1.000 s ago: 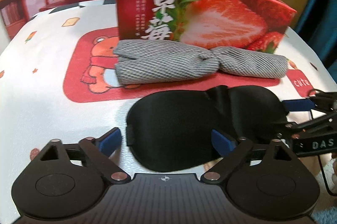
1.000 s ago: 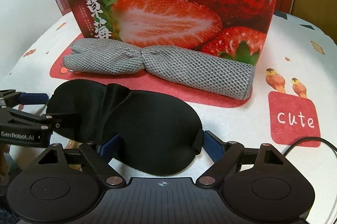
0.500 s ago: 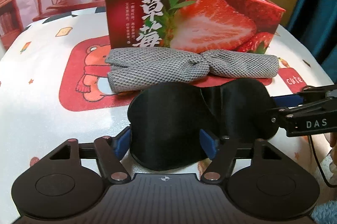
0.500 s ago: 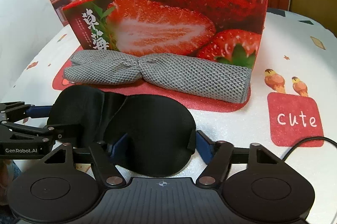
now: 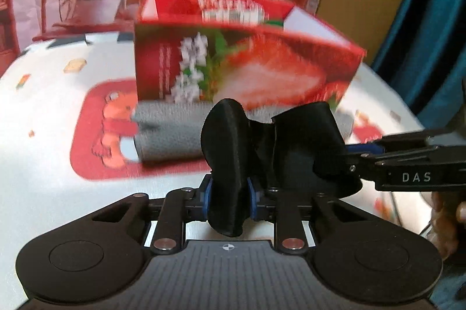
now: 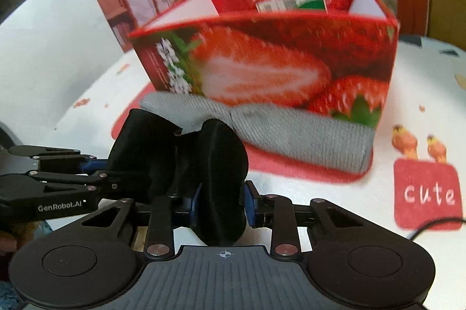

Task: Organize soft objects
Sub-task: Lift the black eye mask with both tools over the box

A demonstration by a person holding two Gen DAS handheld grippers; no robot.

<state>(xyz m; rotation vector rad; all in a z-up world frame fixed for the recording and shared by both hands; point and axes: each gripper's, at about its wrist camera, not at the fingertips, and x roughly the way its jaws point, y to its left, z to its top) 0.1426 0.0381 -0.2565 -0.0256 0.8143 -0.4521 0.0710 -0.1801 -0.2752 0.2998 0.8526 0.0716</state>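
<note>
black eye mask [image 5: 230,164] pinched between both closing tongs, one per end.

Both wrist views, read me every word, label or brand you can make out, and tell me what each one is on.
"DAS": on the right gripper.
"GenRobot.AI": on the left gripper.
"cute": on the red patch of the tablecloth.
White characters on the strawberry box front: too blurred to read.
Print on the box's inner back wall: too blurred to read.
</note>
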